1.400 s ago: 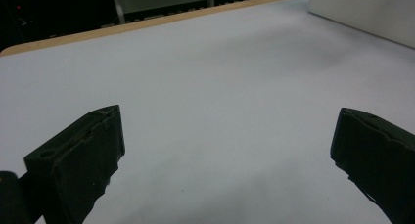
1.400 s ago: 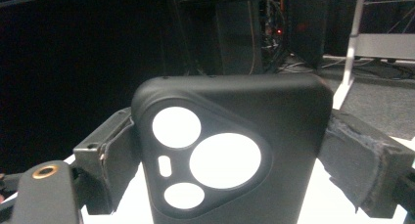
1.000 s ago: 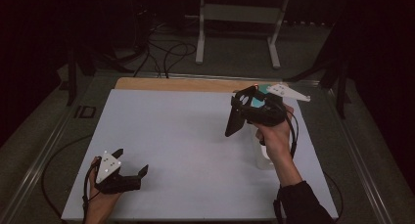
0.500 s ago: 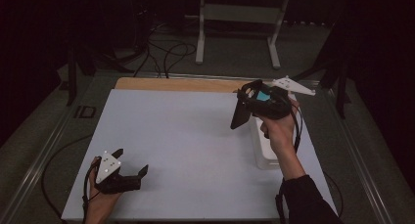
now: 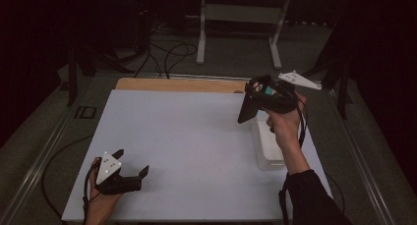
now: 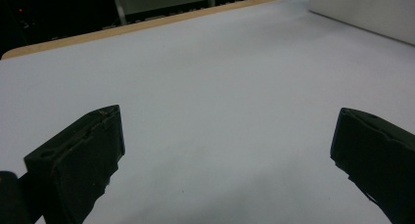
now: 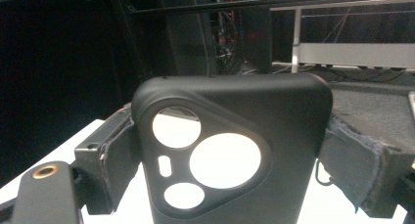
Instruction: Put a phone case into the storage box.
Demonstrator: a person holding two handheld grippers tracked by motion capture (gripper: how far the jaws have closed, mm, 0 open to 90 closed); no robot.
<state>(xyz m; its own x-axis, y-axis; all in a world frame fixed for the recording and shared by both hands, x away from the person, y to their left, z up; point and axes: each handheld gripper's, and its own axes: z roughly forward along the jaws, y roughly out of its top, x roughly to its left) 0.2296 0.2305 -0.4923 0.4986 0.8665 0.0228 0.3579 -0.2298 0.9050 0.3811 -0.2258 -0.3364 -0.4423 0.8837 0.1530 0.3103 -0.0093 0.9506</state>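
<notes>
A black phone case with round camera cut-outs hangs in the air over the right side of the white table. My right gripper is shut on it, held up by a hand. In the right gripper view the phone case stands upright, clamped at both side edges by the padded jaws of the right gripper. At the table's front left corner my left gripper rests low and open. In the left gripper view the left gripper has its jaws wide apart over bare table.
A shallow white container lies on the table under the right hand; its wall also appears far right in the left gripper view. A wooden strip edges the far side. Beyond stand a metal frame and floor cables.
The right gripper has lifted the phone case a little higher and farther toward the back right. The left gripper has stayed put.
</notes>
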